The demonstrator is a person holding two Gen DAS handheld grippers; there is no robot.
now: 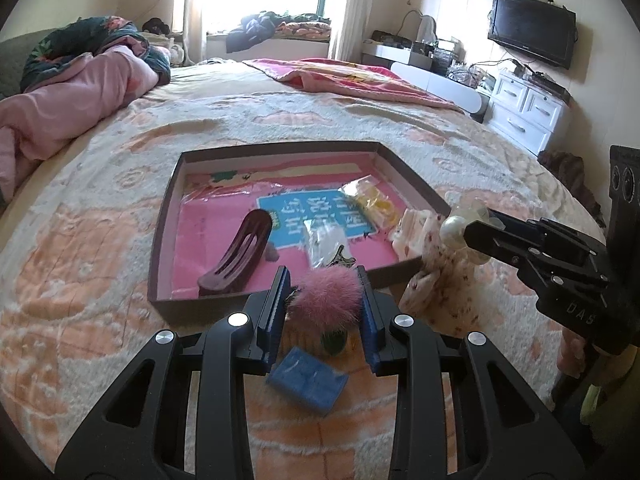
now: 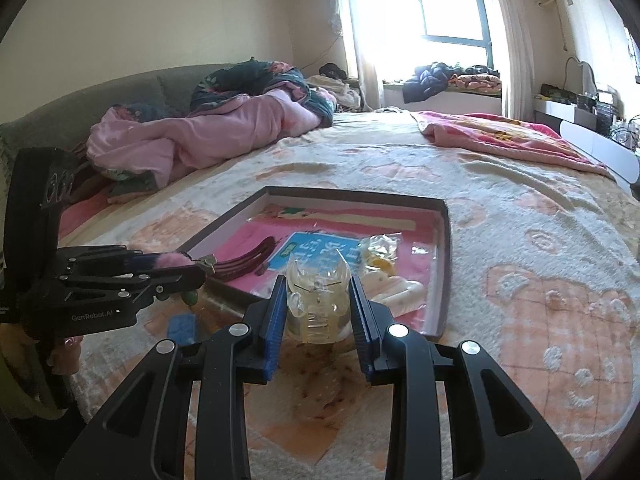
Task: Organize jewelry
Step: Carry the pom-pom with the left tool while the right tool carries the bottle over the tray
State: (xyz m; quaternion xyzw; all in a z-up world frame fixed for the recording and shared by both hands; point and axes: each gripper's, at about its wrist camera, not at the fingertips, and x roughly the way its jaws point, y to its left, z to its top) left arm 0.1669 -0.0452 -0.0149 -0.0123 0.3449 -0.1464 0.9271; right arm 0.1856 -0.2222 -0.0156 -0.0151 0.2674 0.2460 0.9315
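Left claw [image 1: 324, 280]: closed on a pink fluffy pompom [image 1: 326, 300], held between the blue pads [image 1: 274, 312] just short of the near rim of the shallow box [image 1: 160, 240]. Below the pompom, a small green bead [image 1: 334, 342]; just behind that, lying on the bed [image 1: 100, 320], a blue block [image 1: 306, 378]. Ahead of the left claw, inside the box: a dark red hair clip [image 1: 240, 256] to the left, a clear plastic packet [image 1: 324, 242] straight ahead, a yellow piece in clear wrap [image 1: 370, 200] farther off to the right.

Right claw [image 2: 318, 280]: gripping a translucent yellowish claw clip [image 2: 316, 300], teeth pointing back toward the camera, over the near edge of the box [image 2: 440, 320]. Just ahead and to the right of it, cream-coloured pieces [image 2: 394, 286] inside the box. Under the right claw, a floral cloth [image 1: 432, 280] draped over the bed. Whether the clip touches the cloth cannot be told.
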